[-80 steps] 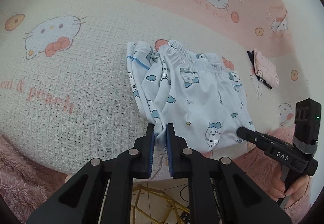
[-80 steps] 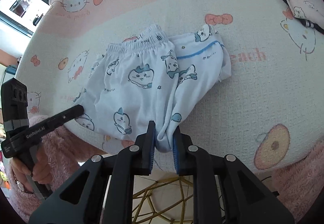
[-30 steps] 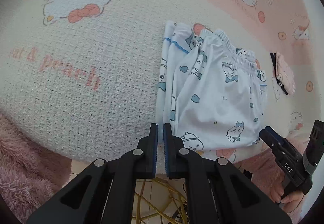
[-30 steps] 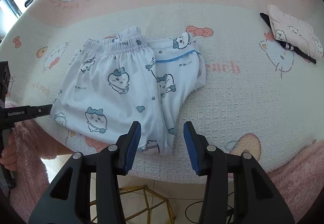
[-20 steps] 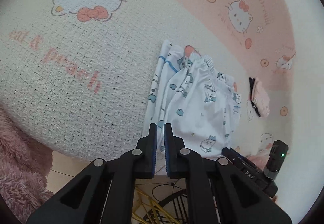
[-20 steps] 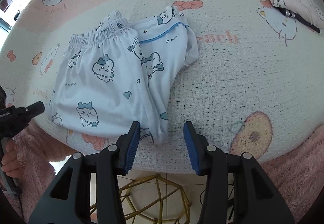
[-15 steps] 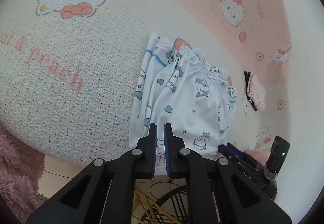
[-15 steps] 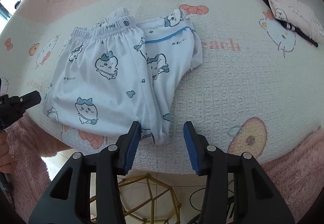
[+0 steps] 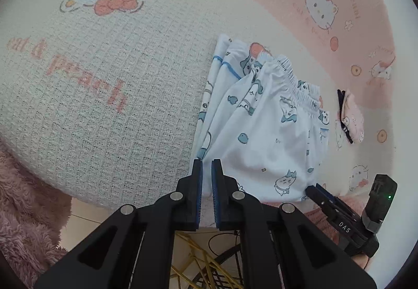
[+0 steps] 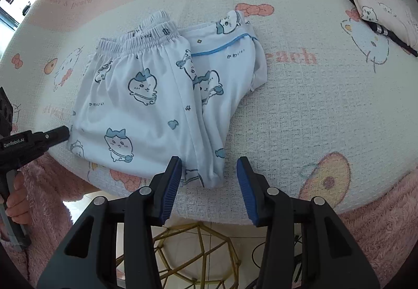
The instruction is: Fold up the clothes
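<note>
White shorts (image 10: 146, 106) with a blue cartoon print lie folded on the table, waistband away from me; they also show in the left wrist view (image 9: 263, 132). My right gripper (image 10: 209, 161) stands open just above their near right corner, pads off the cloth; its tip shows from the side (image 9: 321, 193) in the left wrist view. My left gripper (image 9: 207, 162) is shut at the near left corner with only a thin slit between its pads, and I see no cloth pinched there. From the right wrist view its tip (image 10: 56, 136) rests beside the shorts' left edge.
A pink and cream cat-print cover (image 10: 326, 106) drapes the table. A folded pink garment (image 10: 384, 12) lies at the far right on a black stick (image 10: 389, 34). A fuzzy pink sleeve and a hand (image 10: 15, 200) hold the left gripper. A gold wire frame (image 10: 198, 257) stands below the table edge.
Both grippers have let go of the shorts' near corners, and the right one has opened. The shorts now lie flat. Over the last second both have barely moved.
</note>
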`<state>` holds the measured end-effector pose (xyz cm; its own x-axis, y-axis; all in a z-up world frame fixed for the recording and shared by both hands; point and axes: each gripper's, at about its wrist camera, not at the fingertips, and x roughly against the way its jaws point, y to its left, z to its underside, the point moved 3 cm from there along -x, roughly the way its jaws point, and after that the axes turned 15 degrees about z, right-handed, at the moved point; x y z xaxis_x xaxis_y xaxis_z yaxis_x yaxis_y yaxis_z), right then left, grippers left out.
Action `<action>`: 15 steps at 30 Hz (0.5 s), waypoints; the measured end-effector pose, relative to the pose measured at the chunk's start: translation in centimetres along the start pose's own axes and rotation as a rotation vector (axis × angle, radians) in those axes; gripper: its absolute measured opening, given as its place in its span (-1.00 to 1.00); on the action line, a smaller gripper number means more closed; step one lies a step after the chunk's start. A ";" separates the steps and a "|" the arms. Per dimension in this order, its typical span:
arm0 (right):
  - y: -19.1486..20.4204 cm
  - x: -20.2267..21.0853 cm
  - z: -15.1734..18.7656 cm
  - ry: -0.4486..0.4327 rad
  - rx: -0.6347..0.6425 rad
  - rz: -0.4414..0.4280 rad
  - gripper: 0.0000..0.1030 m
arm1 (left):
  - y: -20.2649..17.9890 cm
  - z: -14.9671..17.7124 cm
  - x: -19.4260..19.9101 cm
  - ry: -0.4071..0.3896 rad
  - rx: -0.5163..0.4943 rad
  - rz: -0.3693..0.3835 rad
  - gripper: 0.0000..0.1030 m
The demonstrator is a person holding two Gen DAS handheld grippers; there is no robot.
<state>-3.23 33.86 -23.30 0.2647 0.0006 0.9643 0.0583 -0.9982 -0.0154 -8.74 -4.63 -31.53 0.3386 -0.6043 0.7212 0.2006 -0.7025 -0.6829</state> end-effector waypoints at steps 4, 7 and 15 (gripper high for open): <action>-0.3 1.3 -0.3 -0.062 -0.004 -0.051 -0.14 | 0.6 0.2 -0.7 0.017 0.005 -0.024 -0.84; -0.3 1.4 -0.2 -0.068 0.019 -0.052 -0.14 | 0.6 0.4 -1.4 0.021 0.004 -0.043 -0.84; -1.2 -0.1 -0.1 0.001 0.044 -0.003 -0.14 | -0.2 1.3 -2.3 0.035 -0.030 -0.079 -0.70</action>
<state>-3.41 35.03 -23.35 0.2631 0.0034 0.9648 0.1009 -0.9946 -0.0241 -8.42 -2.60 -33.23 0.2901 -0.5588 0.7769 0.1978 -0.7593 -0.6200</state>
